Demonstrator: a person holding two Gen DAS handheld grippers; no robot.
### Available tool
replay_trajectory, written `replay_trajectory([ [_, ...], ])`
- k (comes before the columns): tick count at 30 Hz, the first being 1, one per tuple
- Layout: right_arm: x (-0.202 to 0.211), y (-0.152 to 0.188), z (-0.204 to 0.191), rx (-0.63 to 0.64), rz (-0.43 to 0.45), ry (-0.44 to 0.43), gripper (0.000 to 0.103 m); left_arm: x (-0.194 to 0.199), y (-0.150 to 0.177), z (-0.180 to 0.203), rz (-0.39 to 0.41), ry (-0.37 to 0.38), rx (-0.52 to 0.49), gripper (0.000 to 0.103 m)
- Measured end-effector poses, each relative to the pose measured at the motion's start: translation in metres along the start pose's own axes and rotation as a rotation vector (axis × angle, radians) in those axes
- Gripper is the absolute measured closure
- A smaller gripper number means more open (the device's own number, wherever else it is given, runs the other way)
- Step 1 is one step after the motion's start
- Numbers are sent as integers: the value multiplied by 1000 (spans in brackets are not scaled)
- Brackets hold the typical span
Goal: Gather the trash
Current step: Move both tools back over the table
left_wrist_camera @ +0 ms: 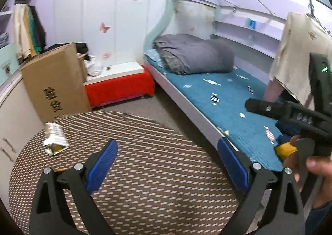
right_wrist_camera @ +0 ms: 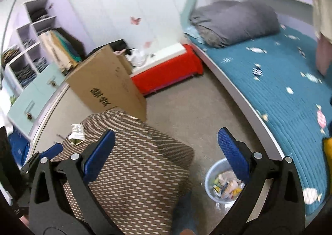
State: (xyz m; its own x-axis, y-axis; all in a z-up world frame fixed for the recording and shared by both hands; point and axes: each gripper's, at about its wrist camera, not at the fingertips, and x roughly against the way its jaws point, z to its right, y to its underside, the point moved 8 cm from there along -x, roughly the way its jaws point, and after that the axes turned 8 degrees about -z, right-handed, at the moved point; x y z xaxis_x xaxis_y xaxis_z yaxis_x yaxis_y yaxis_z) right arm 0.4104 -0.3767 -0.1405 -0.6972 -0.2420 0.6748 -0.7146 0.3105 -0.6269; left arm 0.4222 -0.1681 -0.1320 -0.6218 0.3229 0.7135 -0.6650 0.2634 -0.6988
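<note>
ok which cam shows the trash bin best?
Right wrist view: the pale blue bin sits on the floor between the patterned stool and the bed, wrappers visible inside, though the right hand-held gripper finger covers part of its rim. The left wrist view does not show it at all.

The cardboard box (left_wrist_camera: 56,81) at far left carries large black characters printed sideways, too distorted to read. Print on the crumpled wrapper (left_wrist_camera: 55,138) is illegible.
</note>
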Motion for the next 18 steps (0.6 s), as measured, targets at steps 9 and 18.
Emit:
replay_trajectory([
  [9, -21, 2, -75, 120, -23, -44, 6, 19, 24, -90, 16, -113, 61, 8],
  [18, -61, 19, -119, 207, -85, -50, 6, -8, 67, -166, -64, -203, 140, 8],
])
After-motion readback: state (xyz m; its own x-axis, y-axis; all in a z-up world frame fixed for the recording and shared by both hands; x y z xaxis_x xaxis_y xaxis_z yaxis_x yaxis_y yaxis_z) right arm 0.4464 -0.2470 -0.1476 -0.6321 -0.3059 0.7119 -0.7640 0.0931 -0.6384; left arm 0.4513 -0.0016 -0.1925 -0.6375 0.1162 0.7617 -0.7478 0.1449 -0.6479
